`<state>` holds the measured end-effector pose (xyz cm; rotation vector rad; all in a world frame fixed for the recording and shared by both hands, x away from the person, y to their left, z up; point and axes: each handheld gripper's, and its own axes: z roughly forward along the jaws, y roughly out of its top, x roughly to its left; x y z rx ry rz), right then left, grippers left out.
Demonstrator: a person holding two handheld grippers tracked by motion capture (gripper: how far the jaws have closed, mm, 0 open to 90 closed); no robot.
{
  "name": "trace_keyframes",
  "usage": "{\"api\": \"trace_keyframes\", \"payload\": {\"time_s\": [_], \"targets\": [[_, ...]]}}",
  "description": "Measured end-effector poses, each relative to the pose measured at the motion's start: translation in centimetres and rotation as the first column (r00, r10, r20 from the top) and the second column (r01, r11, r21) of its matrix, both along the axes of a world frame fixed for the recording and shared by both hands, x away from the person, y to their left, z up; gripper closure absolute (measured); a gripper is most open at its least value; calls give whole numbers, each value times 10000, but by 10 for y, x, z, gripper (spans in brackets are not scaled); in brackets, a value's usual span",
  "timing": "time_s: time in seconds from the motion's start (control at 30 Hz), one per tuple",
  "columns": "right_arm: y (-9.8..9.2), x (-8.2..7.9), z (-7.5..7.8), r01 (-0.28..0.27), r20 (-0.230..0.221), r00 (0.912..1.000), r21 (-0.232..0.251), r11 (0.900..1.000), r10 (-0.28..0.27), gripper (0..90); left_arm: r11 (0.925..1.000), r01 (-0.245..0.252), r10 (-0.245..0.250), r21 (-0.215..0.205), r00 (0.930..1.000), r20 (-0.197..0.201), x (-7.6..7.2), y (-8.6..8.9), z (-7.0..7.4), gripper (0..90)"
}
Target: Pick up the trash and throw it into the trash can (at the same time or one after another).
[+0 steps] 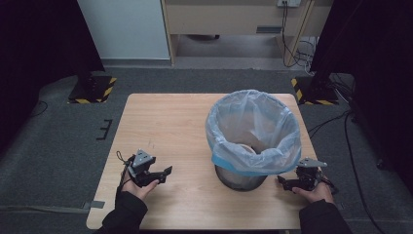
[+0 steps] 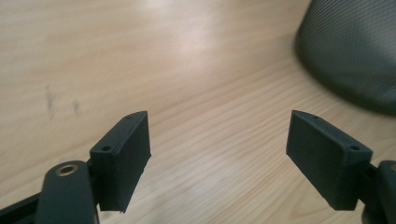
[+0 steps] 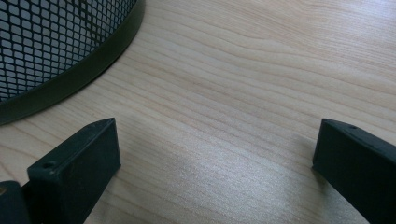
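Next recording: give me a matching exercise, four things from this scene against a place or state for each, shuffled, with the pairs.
Things:
1. black wire-mesh waste bin
2. pale blue plastic bin liner
3. left gripper
4. right gripper

Places or states:
A. folded over the rim
B. open, beside the bin's right side
C. stands on the light wooden table
D. open, over bare wood left of the bin

Pairs: 1-C, 2-A, 3-D, 4-B

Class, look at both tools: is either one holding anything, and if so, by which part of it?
Nothing is held. The left tool and the right tool both have their jaws open over bare table, on either side of the mesh bin with its plastic liner.
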<state>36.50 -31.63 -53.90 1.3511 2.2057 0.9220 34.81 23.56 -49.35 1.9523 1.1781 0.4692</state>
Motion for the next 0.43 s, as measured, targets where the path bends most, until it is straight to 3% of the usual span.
{"api": "trace_keyframes", "payload": {"time_s": [0.07,0.1,0.13,0.2,0.23,0.43], "targets": [[0,0,0,-24,-3,10000,0,10000,24,10,9989,-253,262,402,9994,-220,3,9,-6,200],[0,0,0,-24,-3,10000,0,10000,24,10,9989,-253,262,402,9994,-220,3,9,-6,190],[0,0,0,-54,-7,10000,-13,10000,54,10,9953,-635,675,734,9963,-529,4,22,-12,189],[0,0,0,-52,12,10000,-9,10000,52,10,9932,-781,836,864,9946,-617,5,28,-14,185],[0,0,0,-44,-12,10000,18,10000,44,10,9886,-1084,1150,1045,9915,-603,4,37,-14,184],[-3,0,0,-262,27,9997,18,9997,262,24,9834,-1172,1280,1387,9892,-719,3,52,-18,148]]}}
